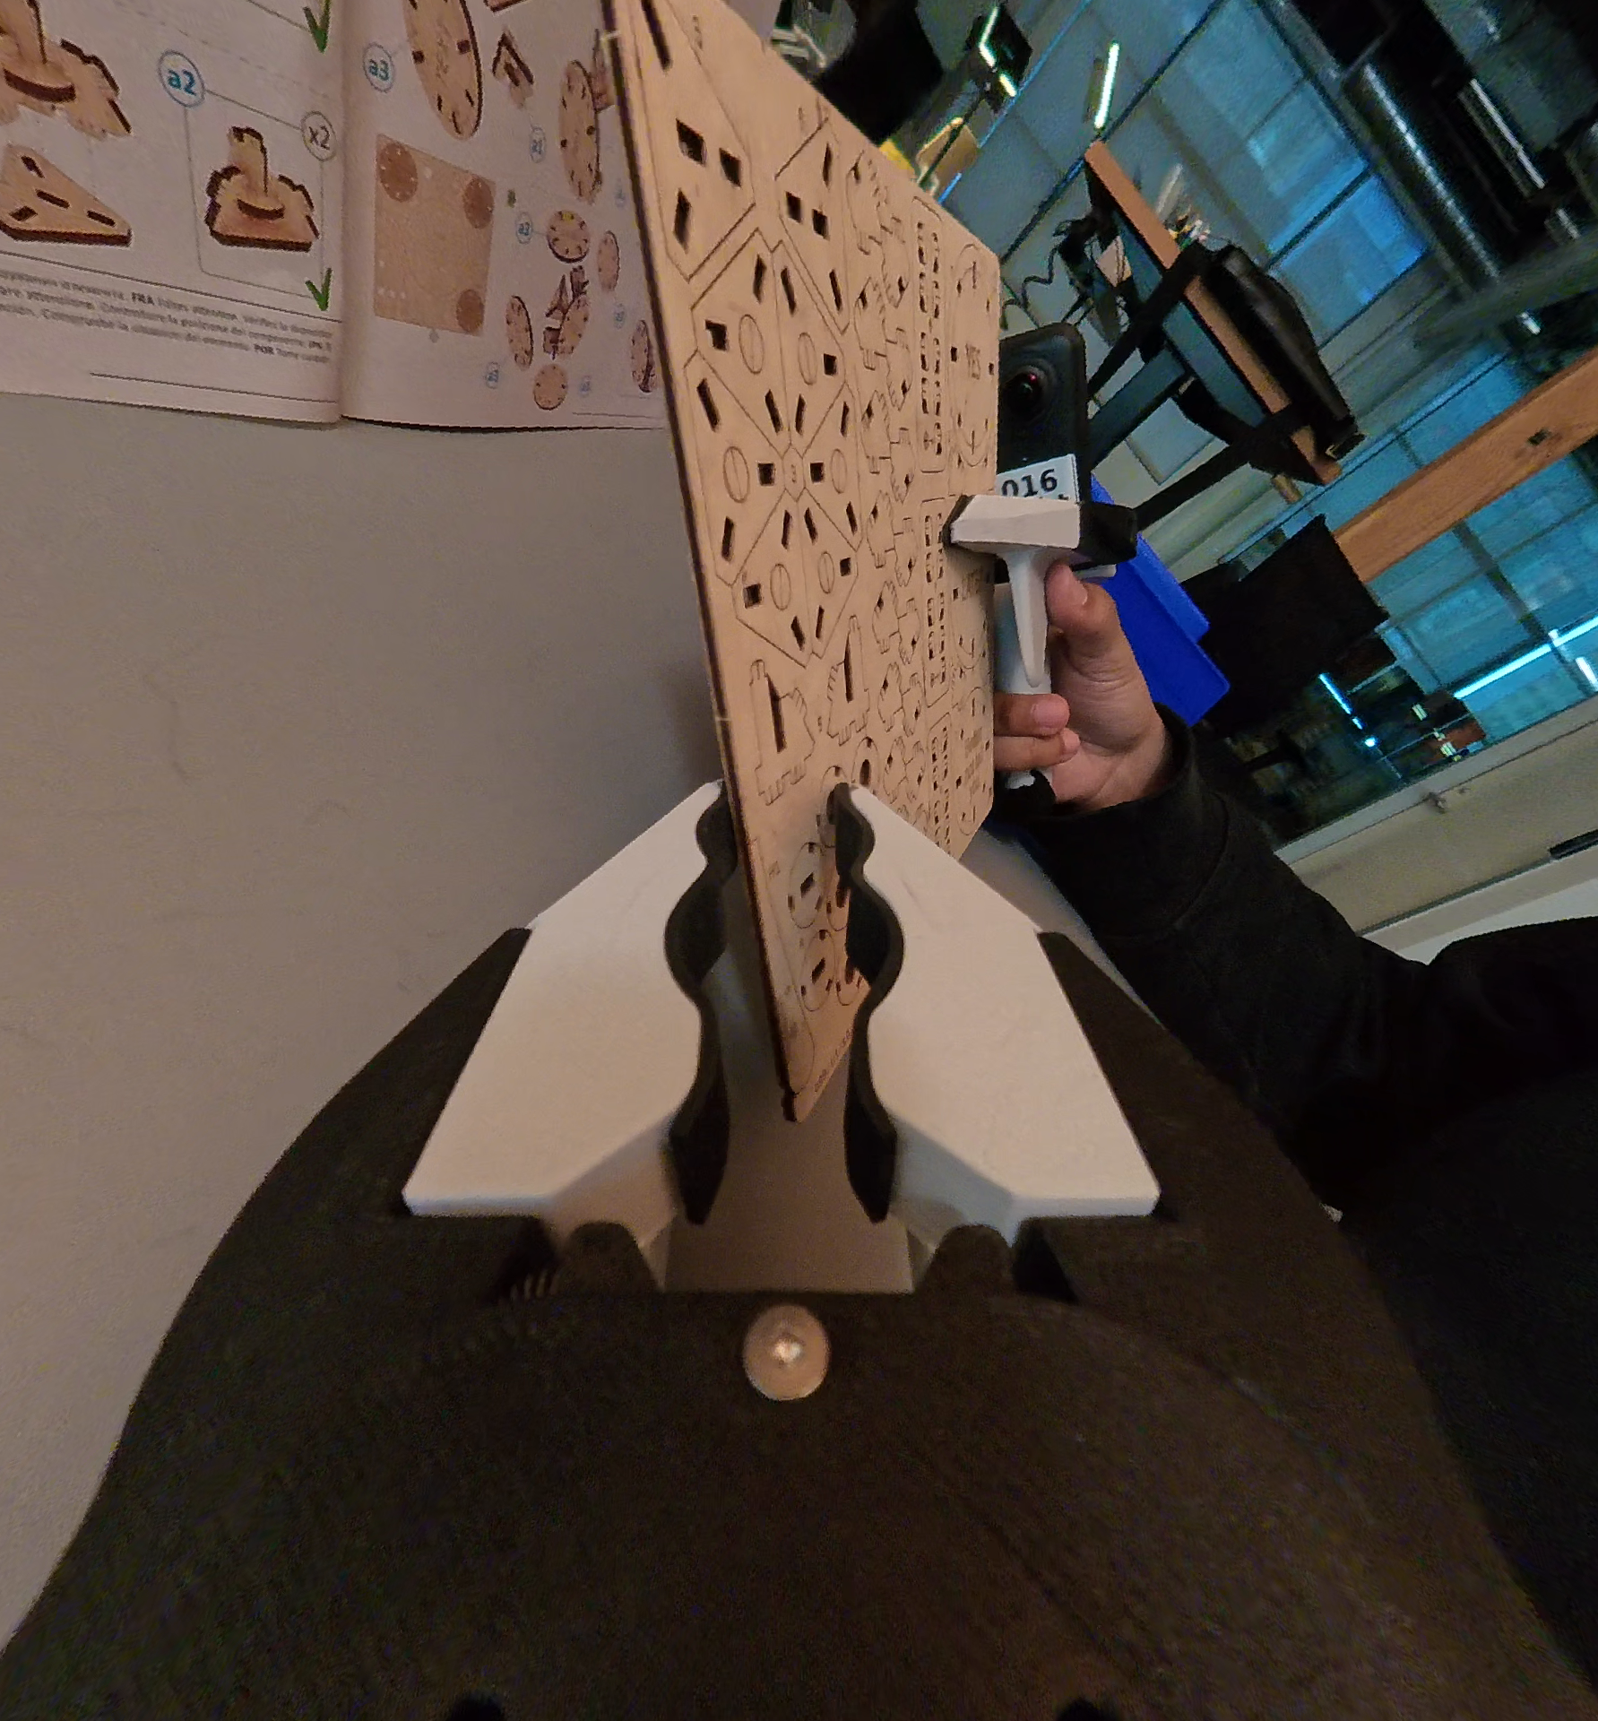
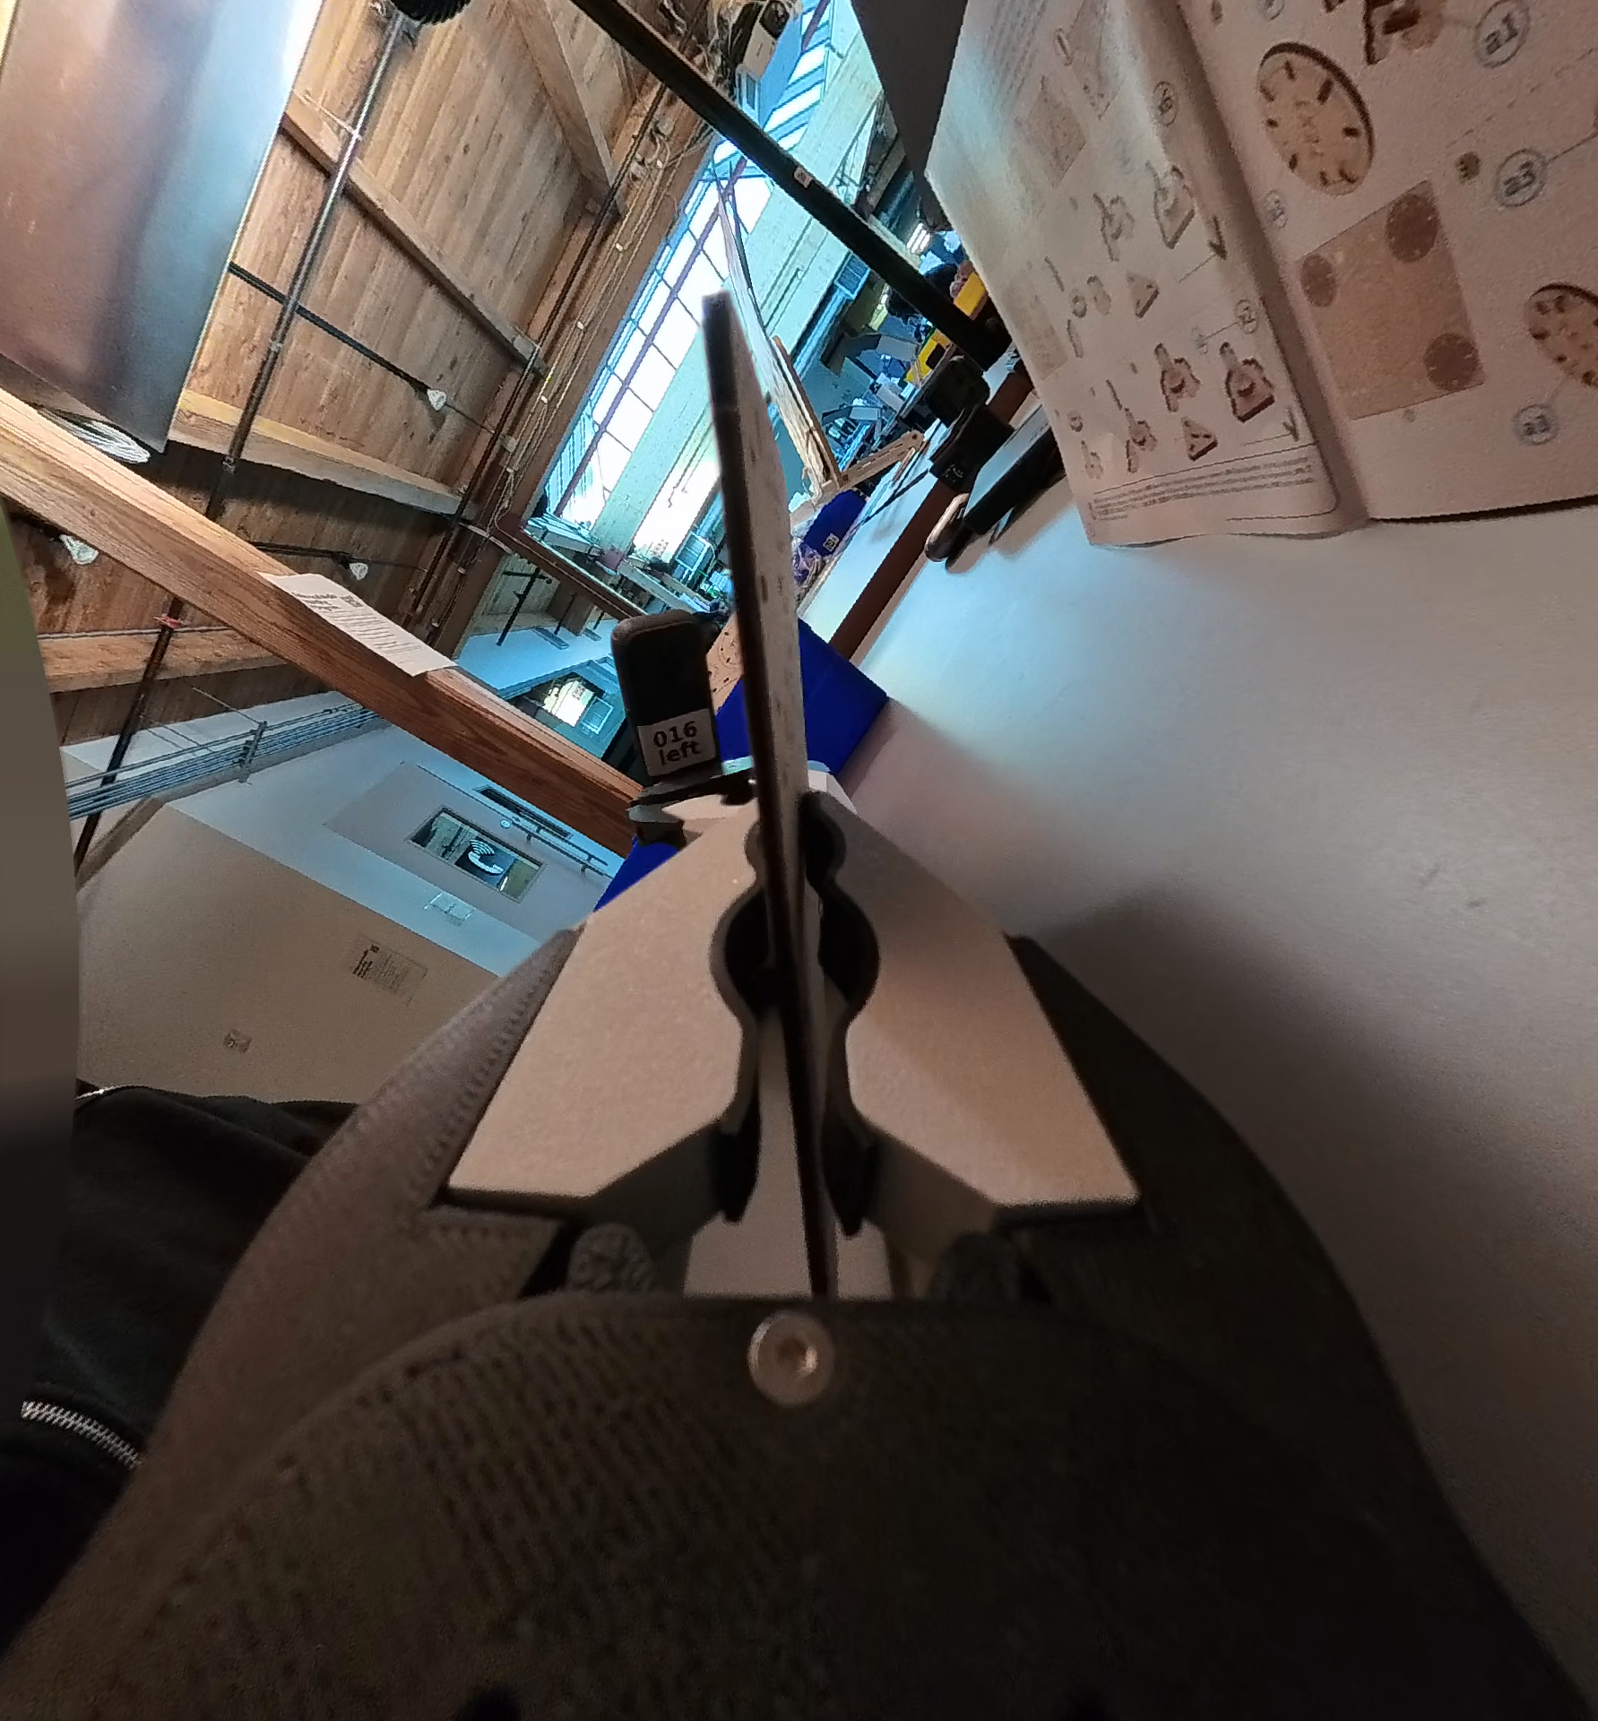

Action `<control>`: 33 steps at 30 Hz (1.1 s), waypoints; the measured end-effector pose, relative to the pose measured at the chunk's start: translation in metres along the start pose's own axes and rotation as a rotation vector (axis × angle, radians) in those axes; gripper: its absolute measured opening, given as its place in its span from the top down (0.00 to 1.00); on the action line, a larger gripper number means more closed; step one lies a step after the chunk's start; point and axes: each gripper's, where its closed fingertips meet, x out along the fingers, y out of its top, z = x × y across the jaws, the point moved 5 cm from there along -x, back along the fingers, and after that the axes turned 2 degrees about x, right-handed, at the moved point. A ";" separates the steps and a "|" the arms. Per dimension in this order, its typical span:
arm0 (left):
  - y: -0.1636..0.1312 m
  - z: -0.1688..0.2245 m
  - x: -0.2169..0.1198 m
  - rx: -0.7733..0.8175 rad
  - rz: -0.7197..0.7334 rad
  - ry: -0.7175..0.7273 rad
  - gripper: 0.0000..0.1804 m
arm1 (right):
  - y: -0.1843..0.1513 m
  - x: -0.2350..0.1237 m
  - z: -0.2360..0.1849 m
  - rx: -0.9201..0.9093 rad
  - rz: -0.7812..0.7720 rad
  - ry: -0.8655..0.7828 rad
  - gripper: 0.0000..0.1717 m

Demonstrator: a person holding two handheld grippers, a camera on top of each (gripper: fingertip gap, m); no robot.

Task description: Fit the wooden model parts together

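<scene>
I log both grippers gripping one laser-cut plywood sheet (image 1: pixel 832 484) edge-on above the tabletop (image 1: pixel 264 745): left gripper (image 1: pixel 781 894) fingers apparently pinching it, right gripper (image 2: pixel 790 894) fingers clamped tight.

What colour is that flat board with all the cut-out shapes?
Pale tan wood with dark cut lines, the board shows best in the left wrist view.

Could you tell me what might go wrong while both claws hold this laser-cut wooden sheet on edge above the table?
1. The laser-cut plywood sheet is thin, and the left claw and right claw grip opposite edges; twisting could snap it.
2. Its pre-cut parts could pop loose if it flexes.
3. If it slipped, it might fall onto the instruction booklet on the table.
</scene>
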 end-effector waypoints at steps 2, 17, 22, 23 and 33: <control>-0.001 -0.001 0.000 0.000 -0.007 0.010 0.88 | 0.000 0.000 0.001 -0.002 -0.003 -0.004 1.00; -0.007 -0.007 0.002 0.029 -0.085 0.111 0.89 | -0.003 0.003 0.005 -0.003 -0.018 -0.030 0.99; -0.008 -0.007 0.002 0.037 -0.098 0.134 0.89 | -0.004 0.003 0.008 0.002 -0.020 -0.046 0.99; -0.008 -0.007 0.002 0.038 -0.099 0.138 0.89 | -0.004 0.003 0.008 0.003 -0.019 -0.048 0.99; -0.010 -0.008 0.003 0.041 -0.108 0.166 0.89 | -0.004 0.003 0.011 0.013 -0.017 -0.068 0.99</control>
